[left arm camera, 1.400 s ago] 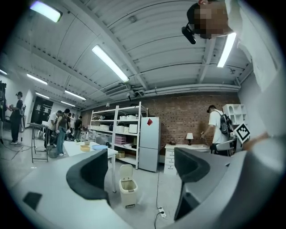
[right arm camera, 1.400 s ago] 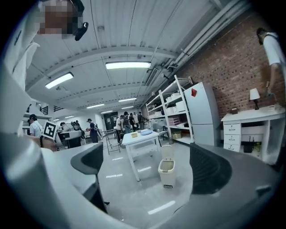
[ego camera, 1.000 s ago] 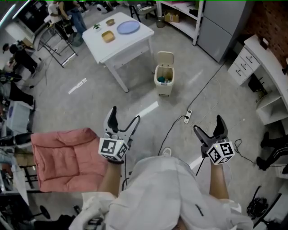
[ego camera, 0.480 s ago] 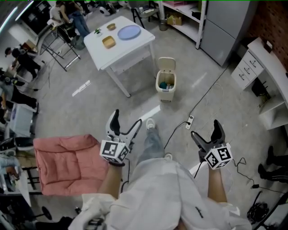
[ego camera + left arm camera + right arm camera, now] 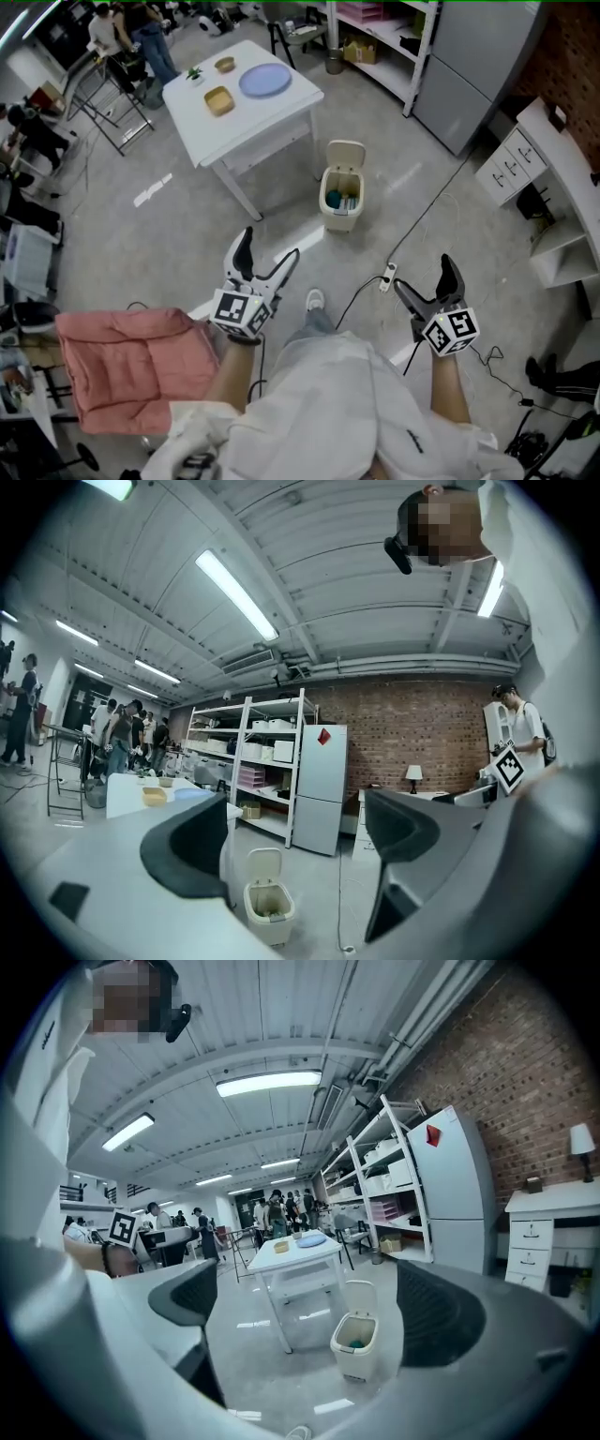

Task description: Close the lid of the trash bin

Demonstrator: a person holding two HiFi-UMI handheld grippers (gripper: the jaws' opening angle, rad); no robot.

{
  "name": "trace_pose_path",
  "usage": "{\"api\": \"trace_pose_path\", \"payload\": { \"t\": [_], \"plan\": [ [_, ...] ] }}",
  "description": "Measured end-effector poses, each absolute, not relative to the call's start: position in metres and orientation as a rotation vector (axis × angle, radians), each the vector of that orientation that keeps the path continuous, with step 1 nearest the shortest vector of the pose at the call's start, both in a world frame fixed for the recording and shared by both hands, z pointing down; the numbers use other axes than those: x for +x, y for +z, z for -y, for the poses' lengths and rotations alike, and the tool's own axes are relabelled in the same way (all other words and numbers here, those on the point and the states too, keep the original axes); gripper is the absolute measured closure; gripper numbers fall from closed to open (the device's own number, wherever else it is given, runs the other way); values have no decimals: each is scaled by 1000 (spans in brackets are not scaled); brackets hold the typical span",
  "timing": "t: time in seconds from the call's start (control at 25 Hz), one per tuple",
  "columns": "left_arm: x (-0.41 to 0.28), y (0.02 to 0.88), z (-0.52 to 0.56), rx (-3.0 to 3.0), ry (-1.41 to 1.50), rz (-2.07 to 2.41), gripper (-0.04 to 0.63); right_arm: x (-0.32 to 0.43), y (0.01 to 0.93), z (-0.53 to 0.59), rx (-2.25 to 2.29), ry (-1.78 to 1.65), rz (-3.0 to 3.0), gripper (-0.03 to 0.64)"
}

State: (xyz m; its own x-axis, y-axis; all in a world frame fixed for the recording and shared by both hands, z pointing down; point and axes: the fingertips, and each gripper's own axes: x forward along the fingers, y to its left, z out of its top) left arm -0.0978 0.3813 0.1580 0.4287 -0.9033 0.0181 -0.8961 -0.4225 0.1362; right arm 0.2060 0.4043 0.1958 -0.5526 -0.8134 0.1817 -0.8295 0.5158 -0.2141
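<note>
A small cream trash bin [image 5: 340,195] stands on the grey floor with its lid [image 5: 346,155] tipped up and open; rubbish shows inside. It also appears in the left gripper view as the bin [image 5: 268,907] and in the right gripper view as the bin [image 5: 354,1342]. My left gripper [image 5: 264,255] is held open, well short of the bin, nothing between its jaws. My right gripper [image 5: 427,281] is open too, to the bin's near right and apart from it. Both grippers [image 5: 295,855] [image 5: 309,1312] point toward the bin.
A white table [image 5: 246,108] with a blue plate [image 5: 264,82] and a yellow dish stands behind the bin. A power strip [image 5: 385,278] and cable lie on the floor near it. A pink cushion [image 5: 122,361] is at left; a fridge [image 5: 480,56], shelves and drawers [image 5: 506,159] at right. People stand far left.
The person has stepped forward, so both grippers are slightly nearer the bin. Both stay open. The bin lid is still up.
</note>
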Motion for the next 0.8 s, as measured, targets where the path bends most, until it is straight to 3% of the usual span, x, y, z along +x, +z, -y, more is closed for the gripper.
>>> {"api": "trace_pose_path", "payload": {
  "t": [0.4,0.8],
  "plan": [
    [-148,173,-232,2613,-34,1483,153,136,186,-265,1443,379,2686,31],
    [-160,209,-143,2596,-17,1387,153,109,199,-198,1444,401,2616,31]
  ]
}}
